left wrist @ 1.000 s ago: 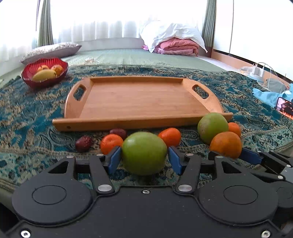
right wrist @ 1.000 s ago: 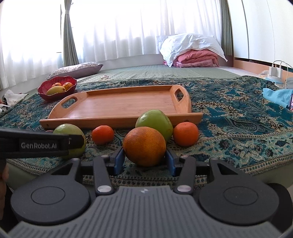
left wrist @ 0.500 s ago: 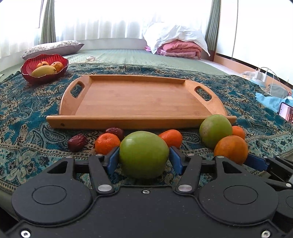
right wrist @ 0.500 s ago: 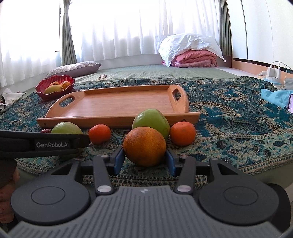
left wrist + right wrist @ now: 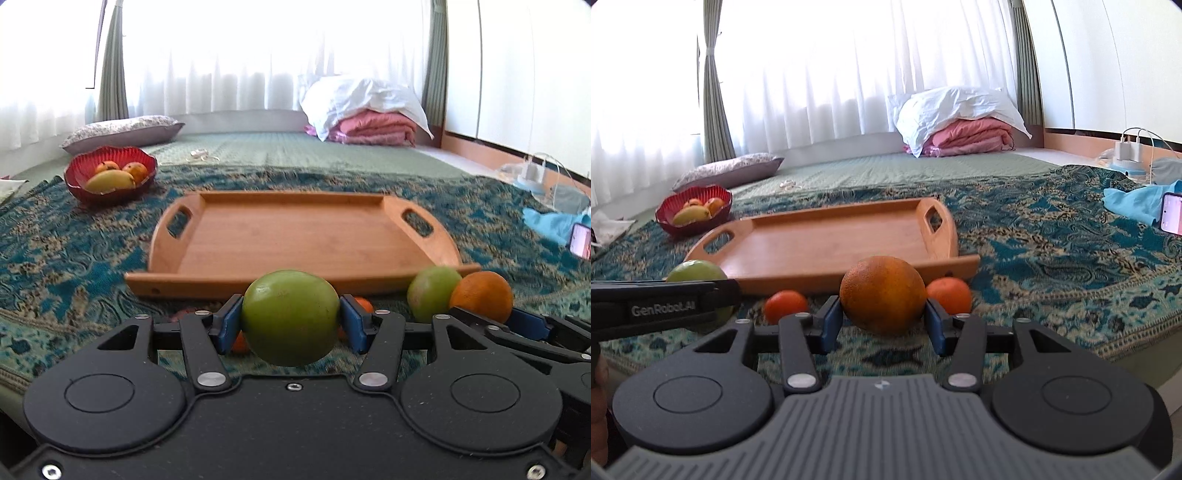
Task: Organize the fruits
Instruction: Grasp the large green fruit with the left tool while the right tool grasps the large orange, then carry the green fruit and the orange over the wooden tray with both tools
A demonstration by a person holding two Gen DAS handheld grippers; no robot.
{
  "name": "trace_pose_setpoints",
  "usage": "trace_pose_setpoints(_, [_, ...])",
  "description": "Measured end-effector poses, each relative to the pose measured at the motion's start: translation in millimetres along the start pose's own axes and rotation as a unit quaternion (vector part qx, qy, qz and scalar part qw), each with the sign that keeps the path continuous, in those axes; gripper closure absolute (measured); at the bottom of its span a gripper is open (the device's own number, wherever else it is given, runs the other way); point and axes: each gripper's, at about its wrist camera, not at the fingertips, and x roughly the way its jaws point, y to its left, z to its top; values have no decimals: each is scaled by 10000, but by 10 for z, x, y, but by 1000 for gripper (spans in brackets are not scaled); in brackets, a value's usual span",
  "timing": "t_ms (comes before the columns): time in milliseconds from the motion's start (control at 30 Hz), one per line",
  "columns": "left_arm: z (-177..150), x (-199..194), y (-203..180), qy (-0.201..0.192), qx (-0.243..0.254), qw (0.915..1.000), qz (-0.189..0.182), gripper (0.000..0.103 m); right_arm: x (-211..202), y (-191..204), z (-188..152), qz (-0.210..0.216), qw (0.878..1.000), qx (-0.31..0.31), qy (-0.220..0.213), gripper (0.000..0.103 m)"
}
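Note:
My left gripper [image 5: 290, 326] is shut on a green round fruit [image 5: 290, 317], blue pads pressed to its sides, just before the near rim of the wooden tray [image 5: 207, 286]. My right gripper [image 5: 883, 323] is shut on a large orange [image 5: 882, 295]. In the left wrist view that orange [image 5: 482, 295] shows at the right in the right gripper [image 5: 491, 317], next to a second green fruit [image 5: 430, 293] on the cloth. Two tangerines [image 5: 786, 304] [image 5: 949, 293] lie by the tray [image 5: 831, 243]. The left gripper [image 5: 716, 295] crosses the right wrist view with its green fruit [image 5: 698, 273].
A red bowl [image 5: 110, 177] with yellow and orange fruit stands beyond the tray's left end on the patterned blue cloth [image 5: 66, 258]. A phone [image 5: 1172, 218] and a blue rag [image 5: 1134, 201] lie at the far right. Pillows and folded bedding sit at the back.
Both views have tipped upward. Each held fruit now stands higher against the tray's near rim, and the dates and tangerines in the left wrist view are mostly hidden behind the green fruit.

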Motion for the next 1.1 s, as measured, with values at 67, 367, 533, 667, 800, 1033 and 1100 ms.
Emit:
trace_pose_setpoints(67, [40, 3, 36, -68, -16, 10000, 47, 49, 21, -11, 45, 15, 10000, -8, -43, 51])
trace_pose_setpoints(367, [234, 132, 273, -168, -160, 9993, 287, 49, 175, -33, 256, 102, 9998, -60, -184, 51])
trace_pose_setpoints(533, [389, 250, 405, -183, -226, 9990, 336, 49, 336, -101, 394, 108, 9998, 117, -103, 51])
trace_pose_setpoints(667, [531, 386, 529, -129, -317, 9989, 332, 49, 489, -157, 512, 70, 9997, 216, -29, 51])
trace_pose_setpoints(800, [635, 547, 614, -22, -272, 9988, 402, 49, 662, -203, 636, 116, 9997, 168, 93, 51])
trace_pose_setpoints(1033, [766, 864, 738, 345, -364, 9979, 411, 49, 1030, -279, 825, 277, 9983, 59, 518, 51])
trace_pose_setpoints(1100, [781, 946, 751, 418, -371, 9975, 426, 49, 1116, -286, 869, 292, 9977, -6, 608, 51])
